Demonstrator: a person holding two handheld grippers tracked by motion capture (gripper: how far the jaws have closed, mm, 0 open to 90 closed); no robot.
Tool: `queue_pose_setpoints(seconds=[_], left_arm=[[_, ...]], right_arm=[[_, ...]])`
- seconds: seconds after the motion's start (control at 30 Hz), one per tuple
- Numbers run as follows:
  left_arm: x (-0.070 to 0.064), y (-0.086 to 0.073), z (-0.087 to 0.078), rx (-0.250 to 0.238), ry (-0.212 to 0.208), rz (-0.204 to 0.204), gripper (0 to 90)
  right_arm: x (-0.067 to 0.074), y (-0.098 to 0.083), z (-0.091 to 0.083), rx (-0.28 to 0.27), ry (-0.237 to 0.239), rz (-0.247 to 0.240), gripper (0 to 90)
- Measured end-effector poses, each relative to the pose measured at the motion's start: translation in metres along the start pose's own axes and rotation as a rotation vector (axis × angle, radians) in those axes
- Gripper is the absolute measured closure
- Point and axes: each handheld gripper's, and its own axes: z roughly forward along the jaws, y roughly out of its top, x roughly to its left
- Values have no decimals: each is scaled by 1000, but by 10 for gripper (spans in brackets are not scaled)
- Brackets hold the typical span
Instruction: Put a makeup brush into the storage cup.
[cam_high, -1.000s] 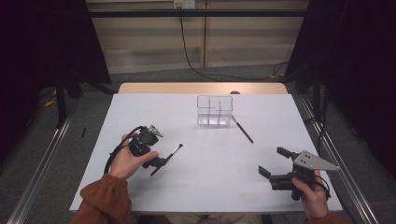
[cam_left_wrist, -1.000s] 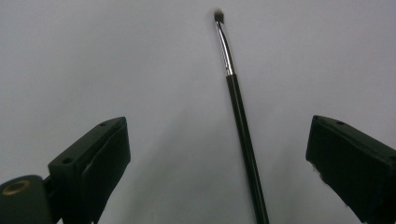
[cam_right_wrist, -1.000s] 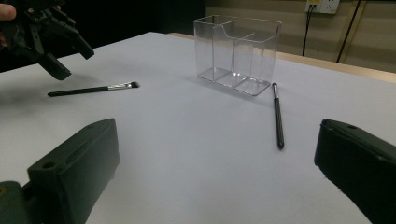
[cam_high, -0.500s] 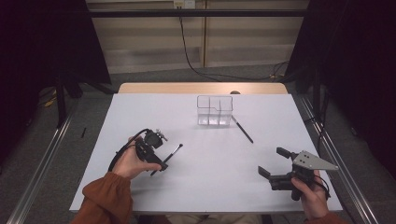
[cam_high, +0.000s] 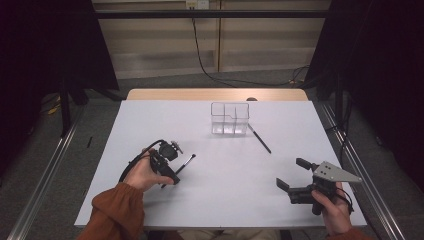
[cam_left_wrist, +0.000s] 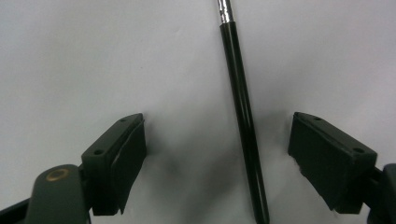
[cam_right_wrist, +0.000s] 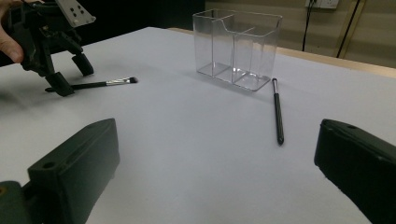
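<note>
A slim black makeup brush (cam_high: 187, 161) with a silver ferrule lies on the white table (cam_high: 150, 125) at the front left. My left gripper (cam_high: 172, 172) points down over its handle. In the left gripper view the handle (cam_left_wrist: 243, 126) lies between the two pads, nearer the right one and touching neither. The left gripper (cam_left_wrist: 217, 156) is open and its jaws have just been closing. My right gripper (cam_high: 290, 172) rests at the front right, open, with nothing between its jaws. From the right gripper view (cam_right_wrist: 215, 172) the brush (cam_right_wrist: 100, 84) and the left gripper (cam_right_wrist: 70, 77) lie far left.
A clear plastic holder (cam_high: 229, 119) with compartments stands at the table's back centre, empty inside (cam_right_wrist: 238, 46). A second thin black stick, a pen or a brush, (cam_high: 260, 140) lies just to its right (cam_right_wrist: 278, 112). Dark curtains flank the table.
The left hand has shifted a little to the right and down, so that its gripper now straddles the brush handle. The right gripper has stayed put.
</note>
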Motion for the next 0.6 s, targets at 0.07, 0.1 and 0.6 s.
queue_pose_setpoints(seconds=[0.07,0.1,0.6], left_arm=[[-1,3,0,21,1,-1,198],[-1,6,0,44,0,3,216],[0,12,-3,73,-4,-35,510]], right_arm=[[0,0,0,1,0,-1,0],[0,0,0,3,1,-3,0],[0,0,0,3,-1,-3,0]])
